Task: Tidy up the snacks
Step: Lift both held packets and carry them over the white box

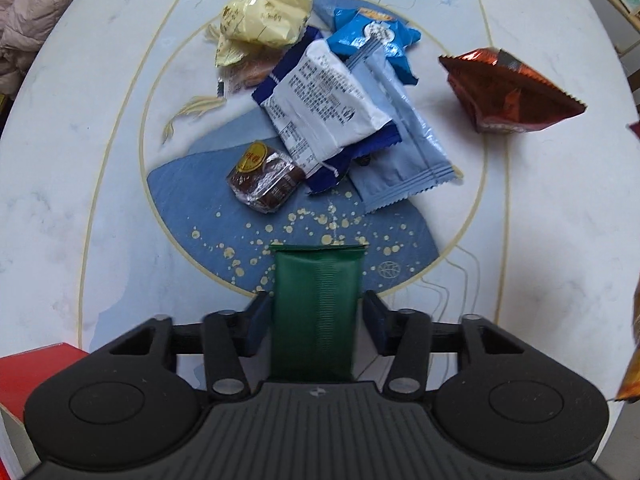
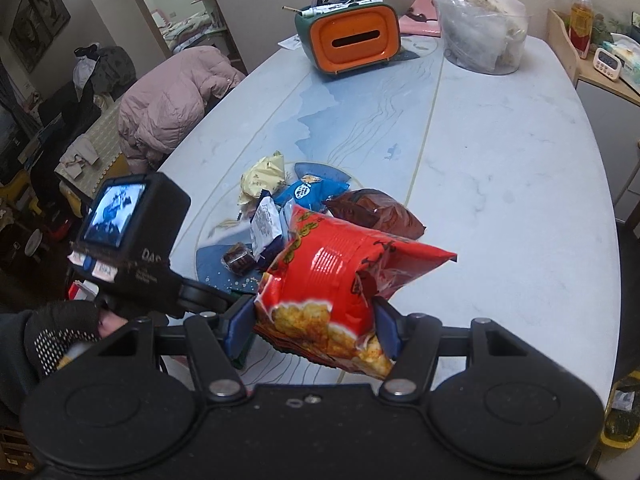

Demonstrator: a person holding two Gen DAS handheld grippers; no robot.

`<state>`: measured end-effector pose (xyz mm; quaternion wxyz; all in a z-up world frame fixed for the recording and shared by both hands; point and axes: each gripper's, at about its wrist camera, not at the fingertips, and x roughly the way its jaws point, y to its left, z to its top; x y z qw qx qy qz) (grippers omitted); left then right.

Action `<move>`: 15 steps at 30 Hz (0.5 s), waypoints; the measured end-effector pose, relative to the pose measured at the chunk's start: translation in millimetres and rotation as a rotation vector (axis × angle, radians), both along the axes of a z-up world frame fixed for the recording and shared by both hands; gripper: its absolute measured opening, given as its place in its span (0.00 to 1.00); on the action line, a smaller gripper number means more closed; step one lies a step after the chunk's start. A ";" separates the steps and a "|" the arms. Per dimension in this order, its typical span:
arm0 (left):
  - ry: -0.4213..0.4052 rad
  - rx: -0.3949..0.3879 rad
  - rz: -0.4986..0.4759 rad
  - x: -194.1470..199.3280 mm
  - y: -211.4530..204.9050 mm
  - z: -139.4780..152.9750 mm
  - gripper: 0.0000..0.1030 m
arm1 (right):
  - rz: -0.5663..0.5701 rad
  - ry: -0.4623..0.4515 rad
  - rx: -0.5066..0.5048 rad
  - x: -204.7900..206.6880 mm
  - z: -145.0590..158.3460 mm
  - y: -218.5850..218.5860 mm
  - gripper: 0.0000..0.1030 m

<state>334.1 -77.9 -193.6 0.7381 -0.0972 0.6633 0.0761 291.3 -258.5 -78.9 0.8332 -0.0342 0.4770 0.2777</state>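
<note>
In the left wrist view my left gripper [image 1: 316,296] points down at the table with a dark green packet [image 1: 318,280] upright between its fingers; both pads lie against its edges. Beyond it on the table is a pile: a brown wrapped cake [image 1: 262,180], a white-and-navy packet [image 1: 320,100], a light blue sachet [image 1: 404,148], a blue packet [image 1: 372,36] and a yellow packet [image 1: 266,16]. A dark red foil bag [image 1: 508,92] lies to the right. My right gripper [image 2: 313,304] is shut on a red snack bag [image 2: 332,272], held above the table's near side.
A red box [image 1: 32,372] sits at the table's near left edge. At the far end stand an orange tissue box [image 2: 352,40] and a tub of plastic bags [image 2: 480,20]. A pink jacket [image 2: 172,100] hangs beside the table [image 2: 500,160]. A gloved hand [image 2: 52,340] holds the left tool.
</note>
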 end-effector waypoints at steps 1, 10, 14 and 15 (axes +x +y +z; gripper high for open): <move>-0.005 0.002 0.002 -0.1 0.1 0.1 0.42 | 0.003 0.002 0.001 1.2 -0.3 0.0 0.59; -0.045 -0.020 0.041 -5.5 6.1 4.4 0.41 | 0.000 0.007 -0.005 4.3 -1.0 0.9 0.59; -0.111 -0.069 0.055 -12.3 18.1 26.9 0.41 | -0.010 0.000 -0.007 1.7 2.1 1.6 0.59; -0.128 -0.083 0.060 -15.3 21.4 33.8 0.41 | -0.011 -0.004 -0.008 0.3 3.7 2.3 0.59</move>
